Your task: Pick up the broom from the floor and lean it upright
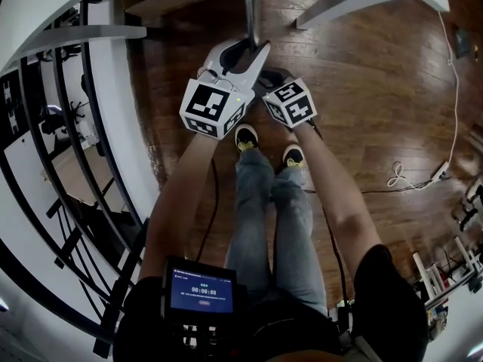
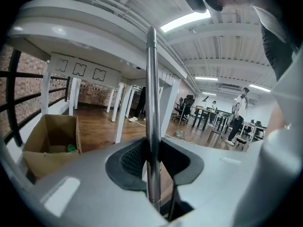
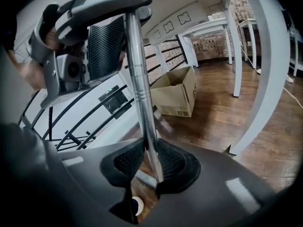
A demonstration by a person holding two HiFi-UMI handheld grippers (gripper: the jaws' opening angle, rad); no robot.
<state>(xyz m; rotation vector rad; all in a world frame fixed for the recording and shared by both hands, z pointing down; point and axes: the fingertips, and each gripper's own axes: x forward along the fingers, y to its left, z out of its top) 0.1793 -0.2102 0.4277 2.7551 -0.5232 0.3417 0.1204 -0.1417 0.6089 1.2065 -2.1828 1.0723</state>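
Observation:
The broom's shiny metal pole (image 1: 253,6) stands nearly upright in front of me, and both grippers hold it. My white left gripper (image 1: 243,51) is shut on the pole (image 2: 151,93), which runs straight up between its black pads (image 2: 130,160). Just below it, my dark right gripper (image 1: 273,78) is also shut on the pole (image 3: 139,89), pinched between its ribbed pads (image 3: 173,162). The right gripper view shows the left gripper (image 3: 102,37) clamped higher on the pole. The broom's head is hidden below the grippers.
My feet (image 1: 245,136) stand on the wood floor right behind the grippers. A black stair railing (image 1: 68,164) runs along the left. An open cardboard box (image 3: 177,96) sits ahead by the railing. White columns (image 3: 262,70) and a cable with a power strip (image 1: 423,176) are at the right.

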